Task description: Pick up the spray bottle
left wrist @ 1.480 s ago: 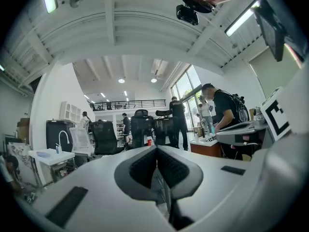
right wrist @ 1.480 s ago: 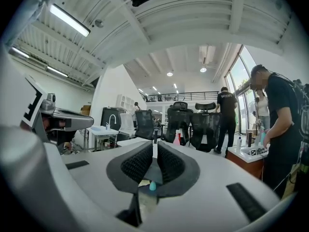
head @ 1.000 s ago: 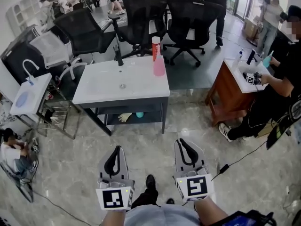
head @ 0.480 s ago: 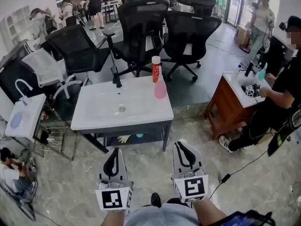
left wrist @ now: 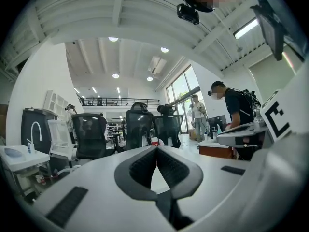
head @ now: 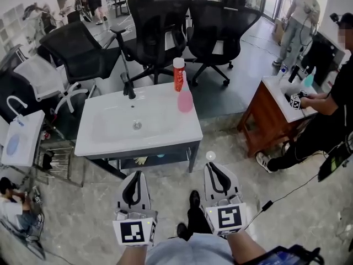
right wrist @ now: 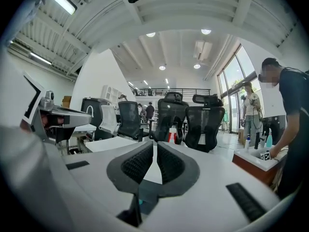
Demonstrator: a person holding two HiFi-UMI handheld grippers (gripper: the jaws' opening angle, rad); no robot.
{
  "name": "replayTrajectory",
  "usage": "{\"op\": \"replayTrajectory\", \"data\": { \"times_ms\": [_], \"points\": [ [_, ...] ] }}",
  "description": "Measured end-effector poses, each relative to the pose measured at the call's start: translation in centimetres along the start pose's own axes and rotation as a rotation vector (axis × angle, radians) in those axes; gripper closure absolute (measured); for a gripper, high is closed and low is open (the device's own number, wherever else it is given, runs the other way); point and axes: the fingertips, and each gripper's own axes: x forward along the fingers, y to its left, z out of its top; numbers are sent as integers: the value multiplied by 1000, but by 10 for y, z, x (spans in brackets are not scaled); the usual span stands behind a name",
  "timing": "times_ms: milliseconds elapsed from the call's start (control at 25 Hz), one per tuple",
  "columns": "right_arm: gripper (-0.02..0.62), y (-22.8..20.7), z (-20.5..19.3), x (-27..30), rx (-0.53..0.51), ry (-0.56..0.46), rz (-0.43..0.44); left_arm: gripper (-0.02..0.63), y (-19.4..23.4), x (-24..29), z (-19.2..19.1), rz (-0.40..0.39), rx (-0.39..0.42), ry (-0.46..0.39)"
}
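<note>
Left gripper (head: 135,174) and right gripper (head: 213,166) hover side by side above the floor, both jaws closed and empty. Ahead, the pink spray bottle (head: 185,101) stands at the far right corner of the white tabletop (head: 110,131), just beside a red bottle (head: 178,76).

Open floor (head: 165,173) runs up to the sink (head: 105,145), whose front top is bare. At its back stand a faucet (head: 128,86), left, and a red bottle (head: 178,74) just behind the spray bottle (head: 185,100), right. Chairs (head: 160,21) crowd behind; a cabinet (head: 263,120) blocks the right.
</note>
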Motion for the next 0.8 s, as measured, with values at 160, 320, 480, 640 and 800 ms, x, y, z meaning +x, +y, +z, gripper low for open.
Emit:
{"op": "replayTrajectory", "data": {
  "times_ms": [160, 320, 480, 640, 800],
  "points": [
    [555, -18, -6, 35, 9, 6, 2, 591, 3, 38, -6, -3, 4, 14],
    [555, -40, -11, 74, 15, 18, 16, 591, 5, 83, -10, 0, 11, 37],
    [555, -66, -16, 114, 22, 34, 30, 591, 3, 129, -11, 6, 20, 60],
    [555, -90, -9, 153, 27, 24, 47, 590, 3, 169, -6, 20, 25, 61],
    [555, -105, 7, 187, 27, -1, 75, 590, 8, 203, 8, 43, 36, 49]
  ]
}}
